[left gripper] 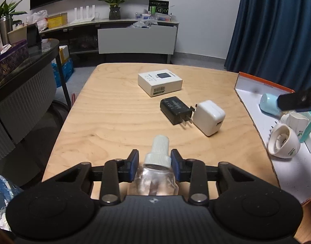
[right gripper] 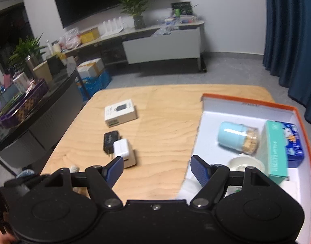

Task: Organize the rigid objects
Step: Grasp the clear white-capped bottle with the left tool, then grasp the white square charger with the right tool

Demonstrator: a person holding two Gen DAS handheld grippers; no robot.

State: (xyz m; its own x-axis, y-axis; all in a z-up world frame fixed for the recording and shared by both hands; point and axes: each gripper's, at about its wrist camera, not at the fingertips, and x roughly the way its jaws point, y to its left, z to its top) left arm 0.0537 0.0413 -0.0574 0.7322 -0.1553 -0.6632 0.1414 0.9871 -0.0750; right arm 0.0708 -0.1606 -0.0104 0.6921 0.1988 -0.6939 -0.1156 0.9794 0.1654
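Observation:
My left gripper (left gripper: pixel 154 162) is shut on a clear bottle with a white ribbed cap (left gripper: pixel 158 156), held low over the near part of the wooden table (left gripper: pixel 114 118). Ahead lie a black charger (left gripper: pixel 174 107), a white charger (left gripper: pixel 209 117) touching its prongs, and a white carton (left gripper: pixel 159 82). My right gripper (right gripper: pixel 156 169) is open and empty, above the left edge of the orange-rimmed box (right gripper: pixel 247 101). The box holds a light-blue toothpick jar (right gripper: pixel 234 139), a white round holder (right gripper: pixel 246 162), a teal carton (right gripper: pixel 276 152) and a blue packet (right gripper: pixel 294 144).
The table's left edge drops to a grey floor, with a dark curved counter (left gripper: pixel 23 77) to the left. A TV cabinet (left gripper: pixel 135 38) stands against the far wall. A blue curtain (left gripper: pixel 277 30) hangs at the right. The right gripper's finger (left gripper: pixel 297 101) shows over the box.

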